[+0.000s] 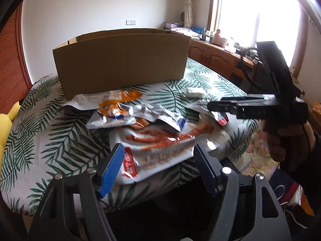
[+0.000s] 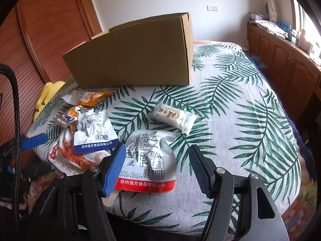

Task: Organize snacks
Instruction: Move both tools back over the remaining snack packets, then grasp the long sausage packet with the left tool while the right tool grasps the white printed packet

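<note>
A pile of snack packets lies on the leaf-print bed cover [image 1: 60,140] in front of an open cardboard box [image 1: 120,60]. My left gripper [image 1: 158,162] hovers open over a large white packet with orange-red strips [image 1: 170,140], its pads clear of it. My right gripper [image 2: 157,160] is open too, low over a silver packet with a red band [image 2: 148,160] that shows between its fingers without being pressed. Beside it lie a blue-banded silver packet [image 2: 94,132], an orange packet [image 2: 94,97] and a small white bar [image 2: 172,116]. The box [image 2: 136,60] stands behind.
Wooden cabinets [image 2: 284,60] with clutter on top run along the right under a bright window. A red-brown slatted wooden panel [image 2: 40,40] and a yellow cushion [image 2: 48,94] border the left. The left gripper's blue finger [image 2: 34,142] shows at the pile's left edge.
</note>
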A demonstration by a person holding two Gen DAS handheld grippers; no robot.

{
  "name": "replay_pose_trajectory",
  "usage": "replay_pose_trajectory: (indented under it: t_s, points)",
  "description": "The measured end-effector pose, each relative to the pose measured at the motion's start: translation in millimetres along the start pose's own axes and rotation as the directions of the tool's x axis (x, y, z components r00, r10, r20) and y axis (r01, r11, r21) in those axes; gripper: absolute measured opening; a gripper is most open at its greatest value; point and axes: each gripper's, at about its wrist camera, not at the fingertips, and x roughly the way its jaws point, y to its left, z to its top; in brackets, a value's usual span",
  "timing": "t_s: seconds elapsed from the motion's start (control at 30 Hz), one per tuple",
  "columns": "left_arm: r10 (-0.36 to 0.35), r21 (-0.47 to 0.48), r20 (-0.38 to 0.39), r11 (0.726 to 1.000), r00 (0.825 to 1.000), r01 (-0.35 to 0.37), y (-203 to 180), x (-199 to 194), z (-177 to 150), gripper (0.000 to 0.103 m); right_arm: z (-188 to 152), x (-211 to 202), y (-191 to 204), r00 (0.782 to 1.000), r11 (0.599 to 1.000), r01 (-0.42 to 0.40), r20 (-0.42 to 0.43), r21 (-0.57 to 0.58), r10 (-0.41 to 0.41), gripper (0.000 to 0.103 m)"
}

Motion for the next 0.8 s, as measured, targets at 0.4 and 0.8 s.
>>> replay_pose_trajectory:
  t_s: [0.4, 0.8]
  points:
    - [0.057, 0.136, -0.052, 0.989, 0.997, -0.05, -18.5, 26.5, -4.4, 0.072, 3.3, -0.8, 3.4, 1.0, 1.0, 0.001, 0.004, -0.003, -0.001, 0.067]
    - [0.096, 0.183, -0.052, 0.979, 0.994, -0.085, -23.3, 45.9, 11.6, 0.072, 1.8, 1.2, -1.5, 1.0, 1.0, -0.007, -0.008, 0.009, 0.007, 0.067]
